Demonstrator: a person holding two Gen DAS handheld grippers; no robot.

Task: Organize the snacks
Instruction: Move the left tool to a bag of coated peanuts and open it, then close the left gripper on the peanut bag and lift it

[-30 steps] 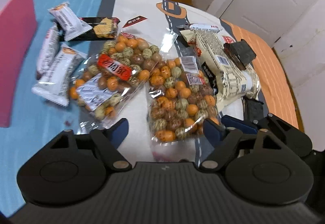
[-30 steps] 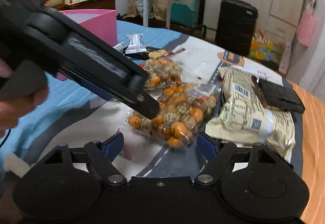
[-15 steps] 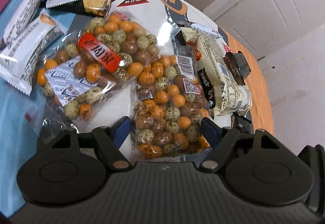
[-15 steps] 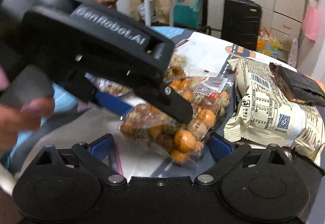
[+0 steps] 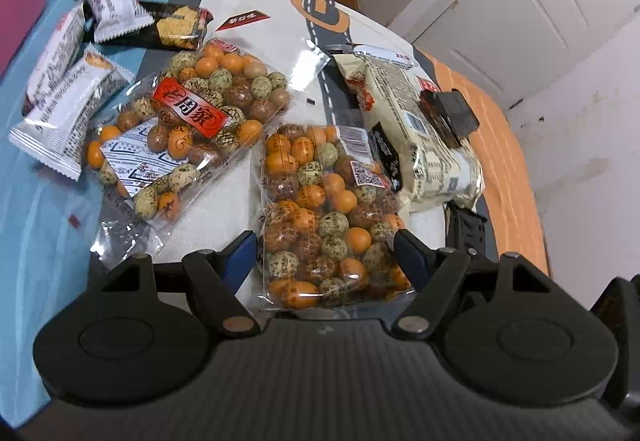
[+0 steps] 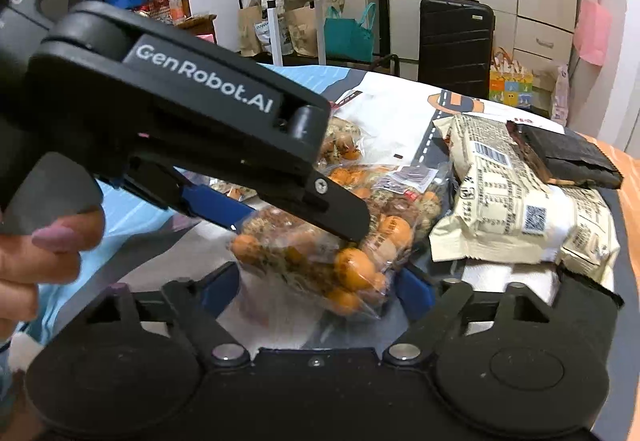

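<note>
The nearer bag of coated peanuts (image 5: 328, 217), lying on the table (image 5: 276, 21) at six o'clock, is being straddled by the left gripper (image 5: 326, 253); its fingers (image 5: 240, 253) are standing wide, barely clear of the bag. The right gripper (image 6: 316, 285), fingers having just narrowed, is bracketing the same bag unpressed. Judged step: pickup. Closing is being called for next.
</note>
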